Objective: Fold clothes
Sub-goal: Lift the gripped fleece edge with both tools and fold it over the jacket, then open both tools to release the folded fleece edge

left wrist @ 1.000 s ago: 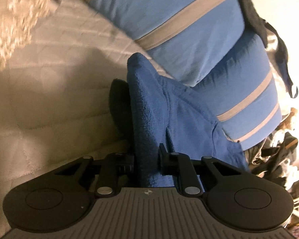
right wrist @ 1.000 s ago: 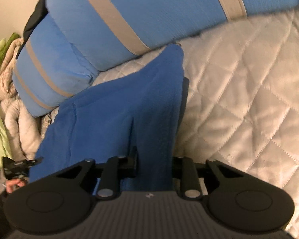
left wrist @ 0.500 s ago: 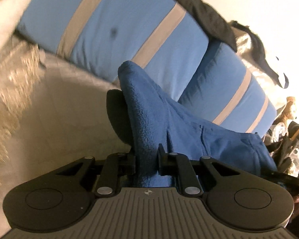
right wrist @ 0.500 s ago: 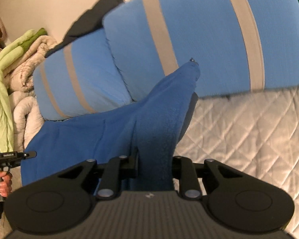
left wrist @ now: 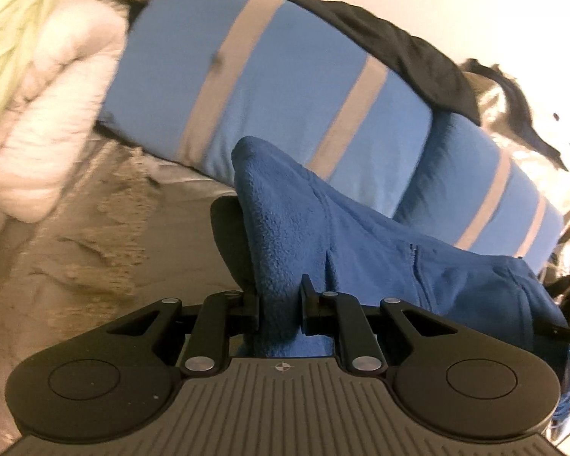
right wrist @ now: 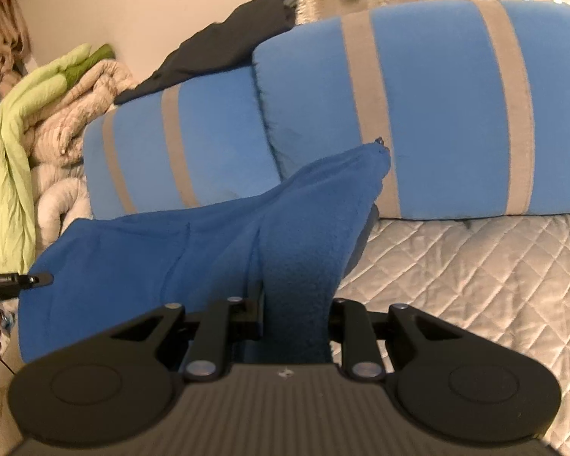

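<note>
A dark blue fleece garment (left wrist: 380,250) with a zip is stretched between my two grippers, lifted above the bed. My left gripper (left wrist: 280,306) is shut on one edge of it; the cloth stands up in a peak beyond the jaws. My right gripper (right wrist: 296,313) is shut on the other edge of the fleece (right wrist: 163,254), which sags leftward toward the other gripper (right wrist: 15,281), seen at the far left of the right wrist view.
Two light blue pillows with grey stripes (right wrist: 437,114) (left wrist: 285,87) lie behind the fleece. A black garment (left wrist: 399,49) lies on them. The quilted beige bedspread (right wrist: 475,277) lies below. Green and beige bedding (right wrist: 30,121) is piled at the left.
Both grippers have risen and tilted up with the fleece held; the pillows now fill the background, and the garment hangs higher above the bedspread.
</note>
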Tool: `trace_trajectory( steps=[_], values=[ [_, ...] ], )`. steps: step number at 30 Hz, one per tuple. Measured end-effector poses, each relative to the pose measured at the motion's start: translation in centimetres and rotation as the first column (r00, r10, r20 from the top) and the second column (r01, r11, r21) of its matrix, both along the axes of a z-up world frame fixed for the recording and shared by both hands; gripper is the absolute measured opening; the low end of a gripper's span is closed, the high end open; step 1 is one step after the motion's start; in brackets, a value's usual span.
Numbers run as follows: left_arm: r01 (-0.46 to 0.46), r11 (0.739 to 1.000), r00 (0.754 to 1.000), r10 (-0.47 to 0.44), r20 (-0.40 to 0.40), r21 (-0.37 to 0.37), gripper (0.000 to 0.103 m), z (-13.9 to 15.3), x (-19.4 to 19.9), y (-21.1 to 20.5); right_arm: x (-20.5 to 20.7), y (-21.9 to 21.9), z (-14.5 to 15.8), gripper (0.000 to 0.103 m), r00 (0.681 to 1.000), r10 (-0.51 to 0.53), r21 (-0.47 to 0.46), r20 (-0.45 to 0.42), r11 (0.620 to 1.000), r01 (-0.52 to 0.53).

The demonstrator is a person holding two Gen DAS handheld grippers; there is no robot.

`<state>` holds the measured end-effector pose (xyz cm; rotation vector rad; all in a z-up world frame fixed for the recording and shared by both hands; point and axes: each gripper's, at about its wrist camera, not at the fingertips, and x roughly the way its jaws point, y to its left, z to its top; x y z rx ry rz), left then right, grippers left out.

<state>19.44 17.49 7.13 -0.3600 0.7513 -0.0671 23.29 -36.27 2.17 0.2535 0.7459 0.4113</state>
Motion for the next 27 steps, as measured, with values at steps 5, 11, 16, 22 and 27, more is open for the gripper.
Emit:
trace_trajectory(
  steps=[5, 11, 16, 22, 27],
  values=[
    [-0.044, 0.998, 0.999, 0.045, -0.012, 0.034, 0.017, 0.5, -0.1, 2.7, 0.4, 2.8, -0.5, 0.022, 0.999, 0.021, 0.01, -0.029, 1.0, -0.021],
    [-0.065, 0.991, 0.998, 0.066, -0.004, 0.121, 0.017, 3.0, 0.0, 5.1, 1.8, 6.7, -0.5, 0.021, 0.998, 0.04, 0.003, -0.05, 0.999, -0.04],
    [-0.095, 0.966, 0.995, 0.094, 0.014, 0.239, 0.018, 5.6, 0.5, 6.6, 2.8, 10.9, 0.8, 0.022, 0.998, 0.053, -0.024, -0.03, 0.998, -0.054],
    [-0.185, 0.739, 0.973, 0.231, 0.014, 0.648, 0.06, 1.2, 5.0, 7.6, 5.2, 16.9, -0.3, 0.068, 0.998, 0.059, -0.196, 0.007, 0.979, -0.057],
    [-0.209, 0.646, 0.959, 0.281, 0.026, 0.734, 0.068, -3.4, 5.9, 7.8, 6.3, 17.6, -3.9, 0.103, 1.0, -0.003, -0.267, -0.015, 0.964, -0.001]
  ],
)
